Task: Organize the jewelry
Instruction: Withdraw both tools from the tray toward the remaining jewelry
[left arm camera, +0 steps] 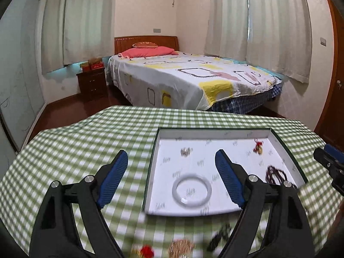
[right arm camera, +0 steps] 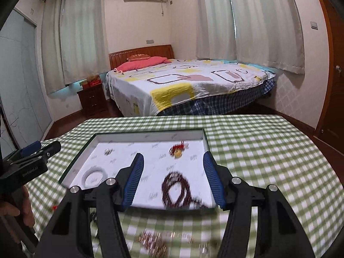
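**Desk:** What's in shot?

**Photographer:** A checked tabletop (left arm camera: 86, 142) in a bedroom, with a shallow white tray (left arm camera: 215, 132) on it. The left gripper (left arm camera: 172, 180) hangs over the tray's near-left corner, jaws spread wide and holding nothing. The right gripper (right arm camera: 173, 182) hangs over the tray's near-right part, jaws likewise wide apart and empty.

**Desk:** And the jewelry?

**Photographer:** Partly sorted, by the look of it. In the tray: a pale translucent bangle (left arm camera: 192, 191) near left, a small silvery piece (left arm camera: 186, 151) far left, a red-and-gold charm (left arm camera: 258, 147) far right, and a dark bead strand (right arm camera: 178, 190) coiled near right. Loose on the cloth nearer the cameras, all blurred: a gold chain heap (right arm camera: 152, 241), a red ornament (left arm camera: 147, 251), a dark piece (left arm camera: 219, 236) and something silvery (right arm camera: 204, 248) I can't identify.

**Desk:** How would those handle?

**Photographer:** My reading: the chain heap is light and limp and would sag or slip from the jaws, so pinch the thickest part of the pile low against the cloth. The bangle looks rigid, smooth and breakable; grip across one side of the ring, gently. The bead strand would trail and could snag on the tray wall.
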{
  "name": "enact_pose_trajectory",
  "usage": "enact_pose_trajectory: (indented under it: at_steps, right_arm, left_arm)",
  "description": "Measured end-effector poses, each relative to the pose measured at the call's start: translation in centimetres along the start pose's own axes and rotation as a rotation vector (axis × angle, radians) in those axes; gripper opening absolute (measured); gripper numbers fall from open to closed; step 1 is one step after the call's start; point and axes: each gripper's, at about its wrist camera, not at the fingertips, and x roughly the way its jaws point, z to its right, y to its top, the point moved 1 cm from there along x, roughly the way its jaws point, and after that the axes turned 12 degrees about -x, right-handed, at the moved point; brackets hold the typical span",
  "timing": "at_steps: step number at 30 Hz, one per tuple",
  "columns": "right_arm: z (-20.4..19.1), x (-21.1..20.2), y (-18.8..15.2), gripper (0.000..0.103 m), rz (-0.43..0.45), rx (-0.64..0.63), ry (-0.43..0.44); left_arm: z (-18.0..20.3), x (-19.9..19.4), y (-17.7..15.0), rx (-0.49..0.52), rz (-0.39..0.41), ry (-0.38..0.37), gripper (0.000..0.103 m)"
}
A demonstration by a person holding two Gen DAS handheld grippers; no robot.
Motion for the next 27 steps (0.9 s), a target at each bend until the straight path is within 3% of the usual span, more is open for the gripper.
enact_pose_trajectory:
  at_steps: [14,27]
  right_arm:
    - [-1.9,-5.2,-7.3,0.056,-0.070,-0.014,0.002]
    - [-0.2,-3.8,-8.9,0.052,-0.157,0.010,-0.074]
  left_arm:
    - [-3.4,-6.6,-6.8,-0.021,-0.048,0.040,0.081]
    - [-5.0,-6.3,-8.7,-0.031,-0.082,0.090,0.081]
